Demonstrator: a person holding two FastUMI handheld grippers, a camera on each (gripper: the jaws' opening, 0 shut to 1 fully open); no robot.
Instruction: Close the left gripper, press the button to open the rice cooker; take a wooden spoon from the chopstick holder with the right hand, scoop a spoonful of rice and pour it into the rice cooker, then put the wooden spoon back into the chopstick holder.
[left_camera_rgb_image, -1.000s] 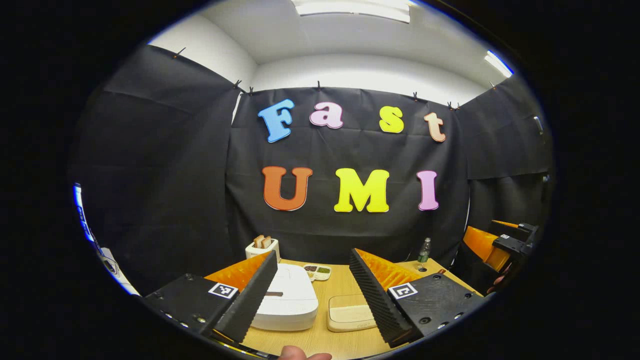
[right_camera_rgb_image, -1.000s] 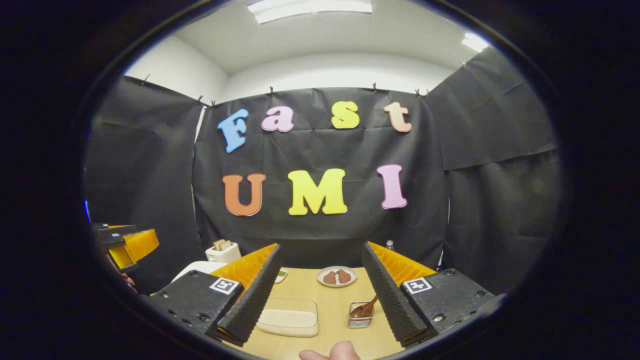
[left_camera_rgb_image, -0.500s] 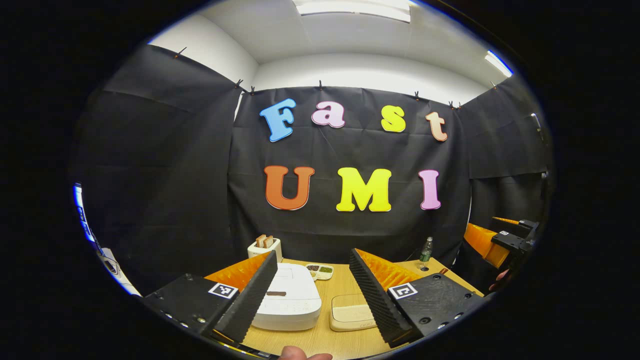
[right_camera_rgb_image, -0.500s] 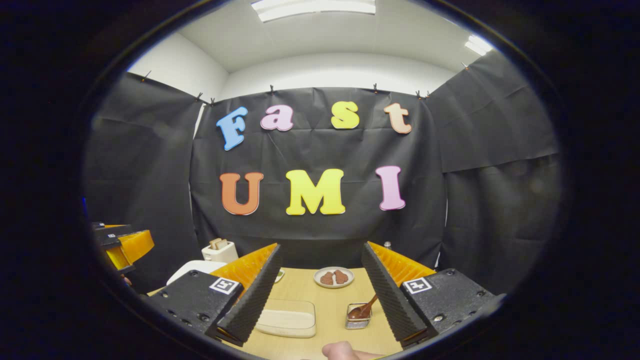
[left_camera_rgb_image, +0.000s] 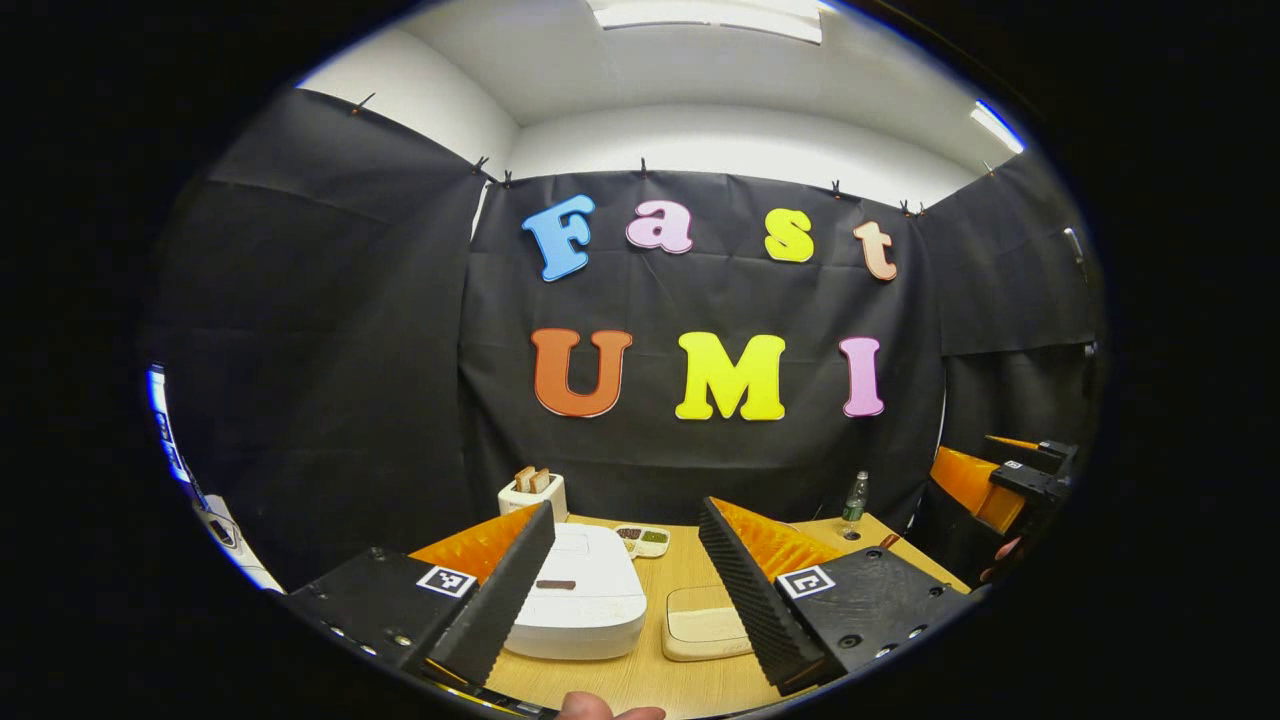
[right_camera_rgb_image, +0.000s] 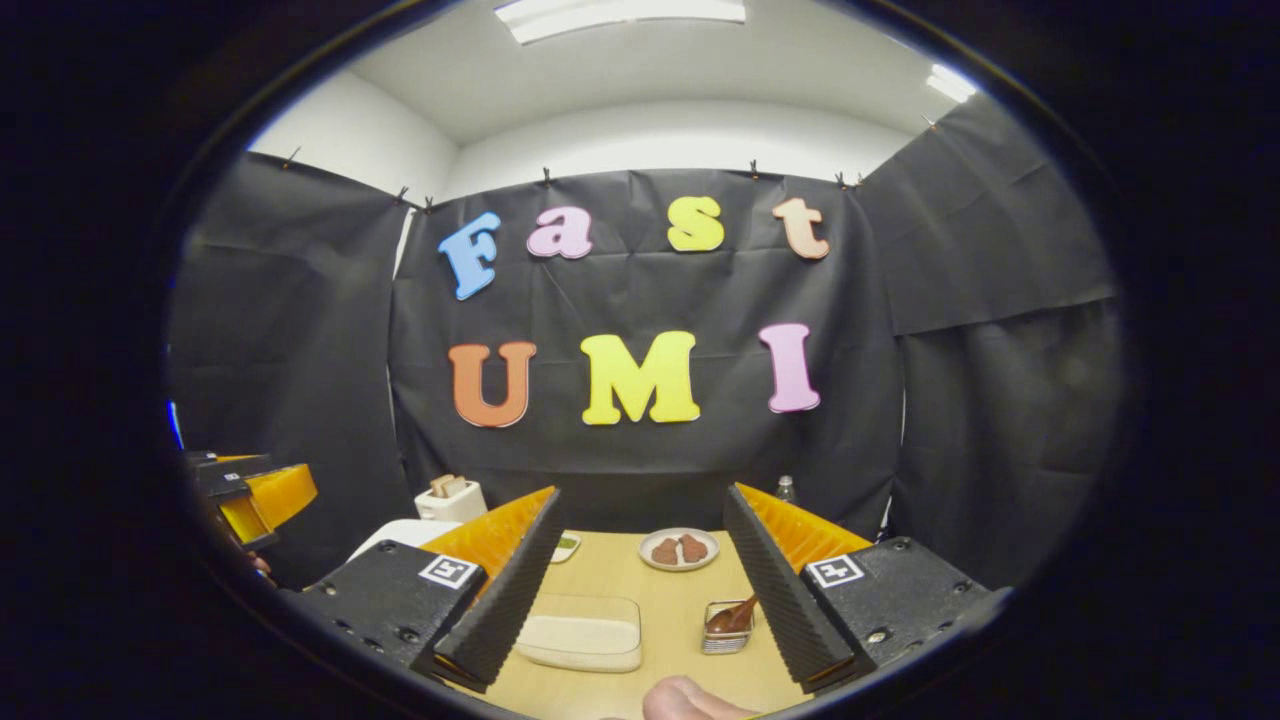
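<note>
Left gripper (left_camera_rgb_image: 625, 560) is hovering above the table (left_camera_rgb_image: 640, 680), fingers spread wide, holding nothing. Rice cooker (left_camera_rgb_image: 585, 605) is sitting just ahead, lid down, partly behind the left finger; its dark button (left_camera_rgb_image: 555, 584) is facing up near that finger. Rice box (left_camera_rgb_image: 705, 628) is lying just right of the cooker.

Right gripper (right_camera_rgb_image: 640, 560) is also hanging above the table, fingers spread, gripping nothing. Between its fingers the rice box (right_camera_rgb_image: 580, 635) is lying toward the left finger, and the holder (right_camera_rgb_image: 725, 632) with the spoon (right_camera_rgb_image: 733, 615) leaning in it is standing just beside the right finger. Plate (right_camera_rgb_image: 678, 550) is sitting farther back. Toaster (right_camera_rgb_image: 450, 497) is standing far left.
</note>
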